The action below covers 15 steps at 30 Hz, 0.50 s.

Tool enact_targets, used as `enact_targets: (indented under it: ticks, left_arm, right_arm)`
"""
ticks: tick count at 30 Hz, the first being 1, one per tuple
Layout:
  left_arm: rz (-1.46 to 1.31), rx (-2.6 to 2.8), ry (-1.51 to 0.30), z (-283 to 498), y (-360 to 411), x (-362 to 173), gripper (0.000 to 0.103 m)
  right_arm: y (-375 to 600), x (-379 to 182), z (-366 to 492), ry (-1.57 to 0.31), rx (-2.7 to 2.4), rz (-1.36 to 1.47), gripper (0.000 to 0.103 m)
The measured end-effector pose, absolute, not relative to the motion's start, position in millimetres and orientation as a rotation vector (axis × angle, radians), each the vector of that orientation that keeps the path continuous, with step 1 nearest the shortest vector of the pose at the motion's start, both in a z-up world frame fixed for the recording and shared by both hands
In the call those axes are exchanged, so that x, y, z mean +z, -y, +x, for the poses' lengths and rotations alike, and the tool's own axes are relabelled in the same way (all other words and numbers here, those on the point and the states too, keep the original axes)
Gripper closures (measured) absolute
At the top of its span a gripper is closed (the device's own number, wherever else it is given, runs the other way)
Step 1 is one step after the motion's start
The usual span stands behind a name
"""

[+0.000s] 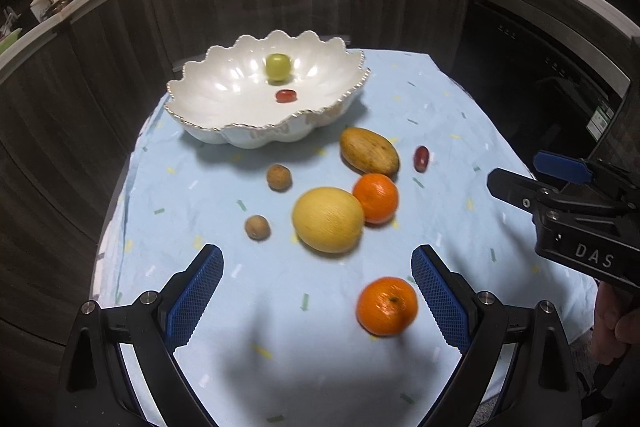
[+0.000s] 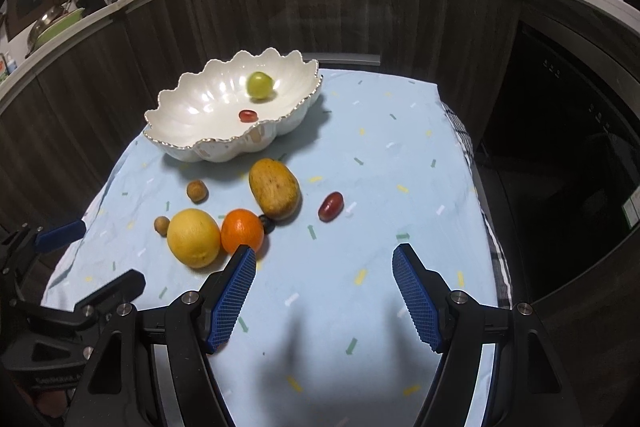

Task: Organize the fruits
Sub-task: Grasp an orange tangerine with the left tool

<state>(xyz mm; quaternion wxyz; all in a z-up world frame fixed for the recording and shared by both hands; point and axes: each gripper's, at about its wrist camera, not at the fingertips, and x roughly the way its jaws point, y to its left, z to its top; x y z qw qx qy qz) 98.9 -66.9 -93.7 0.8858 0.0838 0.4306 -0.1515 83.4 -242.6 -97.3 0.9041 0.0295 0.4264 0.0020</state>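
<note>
- Jaws of left gripper (image 1: 316, 303) spread wide, nothing between the blue pads; held above the near part of the light blue tablecloth (image 1: 460, 131).
- Jaws of right gripper (image 2: 324, 291) likewise apart and empty, held over bare cloth.
- Right gripper also visible at the right edge of the left wrist view, well clear of the fruit.
- White scalloped bowl (image 1: 200, 95) at the far left of the table, holding a green grape (image 1: 277, 66) and a small red grape tomato (image 1: 286, 95), the two apart.
- Outside the bowl, on the cloth: brown-yellow mango (image 1: 369, 151) just in front of the bowl; red grape (image 1: 421, 159) to its right, separate.
- Orange (image 1: 376, 198) touching the yellow grapefruit (image 1: 327, 219); in the right wrist view, a small dark fruit (image 2: 267, 223) between orange and mango, kind not determinable.
- Two small brown longans, one (image 1: 279, 177) near the bowl, another (image 1: 257, 227) left of the grapefruit.
- Second orange (image 1: 386, 306) alone on the near cloth, just beside the left gripper's right pad (image 1: 440, 303).
</note>
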Motion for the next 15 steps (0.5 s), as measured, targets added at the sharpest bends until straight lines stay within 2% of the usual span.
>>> enact_targets:
  ticks: [10, 15]
  left_arm:
    - [0.233, -0.357, -0.914, 84, 89, -113, 0.007]
    - [0.255, -0.368, -0.919, 82, 95, -121, 0.011]
  right_arm:
    - [255, -112, 71, -0.892, -0.004, 0.078, 0.031]
    - [259, -122, 65, -0.901, -0.006, 0.099, 0.031]
